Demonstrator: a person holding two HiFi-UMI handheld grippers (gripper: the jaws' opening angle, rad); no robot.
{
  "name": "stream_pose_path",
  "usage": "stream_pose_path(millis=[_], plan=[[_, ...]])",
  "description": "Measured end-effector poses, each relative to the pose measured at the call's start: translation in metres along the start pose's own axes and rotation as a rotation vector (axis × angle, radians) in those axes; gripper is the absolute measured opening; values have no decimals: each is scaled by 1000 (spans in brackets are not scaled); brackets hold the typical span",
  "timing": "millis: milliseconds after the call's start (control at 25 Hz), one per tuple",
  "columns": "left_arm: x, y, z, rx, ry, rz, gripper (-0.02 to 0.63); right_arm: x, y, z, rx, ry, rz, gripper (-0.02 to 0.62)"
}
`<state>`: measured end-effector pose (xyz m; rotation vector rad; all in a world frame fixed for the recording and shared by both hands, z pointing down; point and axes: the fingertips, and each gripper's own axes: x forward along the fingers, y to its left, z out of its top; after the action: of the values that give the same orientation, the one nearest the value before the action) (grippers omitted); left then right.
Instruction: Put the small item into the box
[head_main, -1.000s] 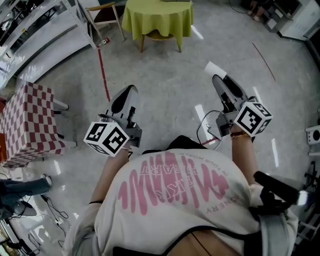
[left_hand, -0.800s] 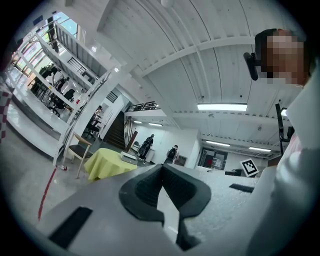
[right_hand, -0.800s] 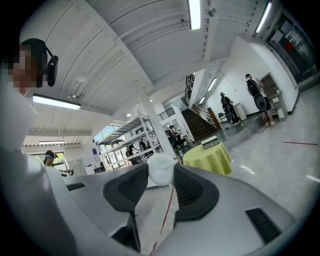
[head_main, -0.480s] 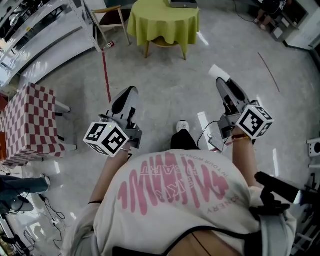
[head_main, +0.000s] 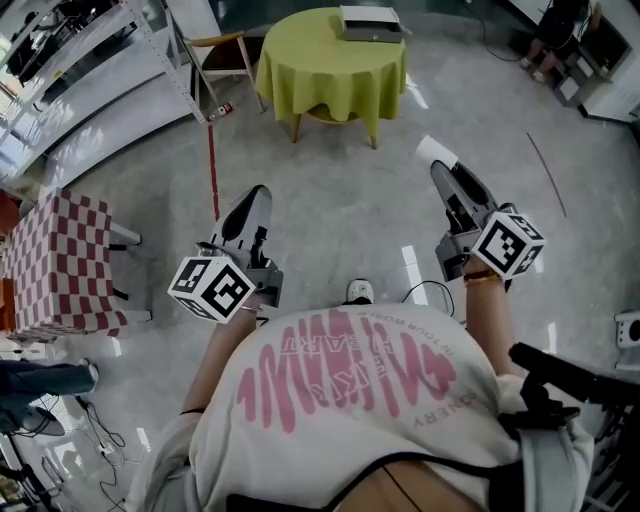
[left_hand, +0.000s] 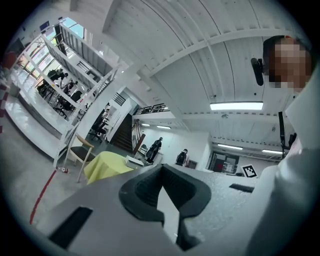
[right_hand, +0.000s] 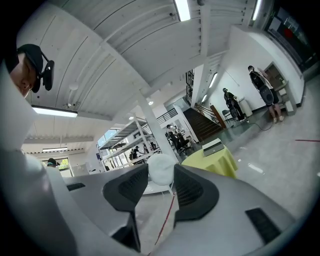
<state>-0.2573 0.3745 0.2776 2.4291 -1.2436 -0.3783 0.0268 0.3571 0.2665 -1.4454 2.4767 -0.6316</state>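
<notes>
A flat grey box (head_main: 370, 22) lies on a round table under a yellow-green cloth (head_main: 330, 70), far ahead of both grippers. My right gripper (head_main: 440, 168) points toward that table and is shut on a small white soft item (head_main: 433, 150). In the right gripper view the white item (right_hand: 161, 167) sits pinched between the dark pads at the tips of the right gripper (right_hand: 161, 174), with the box (right_hand: 213, 146) and table (right_hand: 215, 161) beyond. My left gripper (head_main: 257, 194) is shut and holds nothing. In the left gripper view its tips (left_hand: 161, 167) meet, and the table (left_hand: 105, 166) lies ahead.
A red-and-white checkered table (head_main: 55, 260) stands at the left. A wooden chair (head_main: 222, 50) and white shelving (head_main: 80, 60) are at the far left. A red line (head_main: 212, 160) runs along the grey floor. People stand in the distance.
The view has moved forward toward the yellow-green table, and the box on it has come into sight. Both grippers keep their pose, and the right one still holds the white item.
</notes>
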Motion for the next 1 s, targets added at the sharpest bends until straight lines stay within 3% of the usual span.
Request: stream_pose_path(millis=[320,1000], plan=[[73,7,5,7,-28,11,8,46,-47,42,-72,-4,36,163],[177,25,5,1,-56,22,8,109,-137,76,-52,11,50,163]])
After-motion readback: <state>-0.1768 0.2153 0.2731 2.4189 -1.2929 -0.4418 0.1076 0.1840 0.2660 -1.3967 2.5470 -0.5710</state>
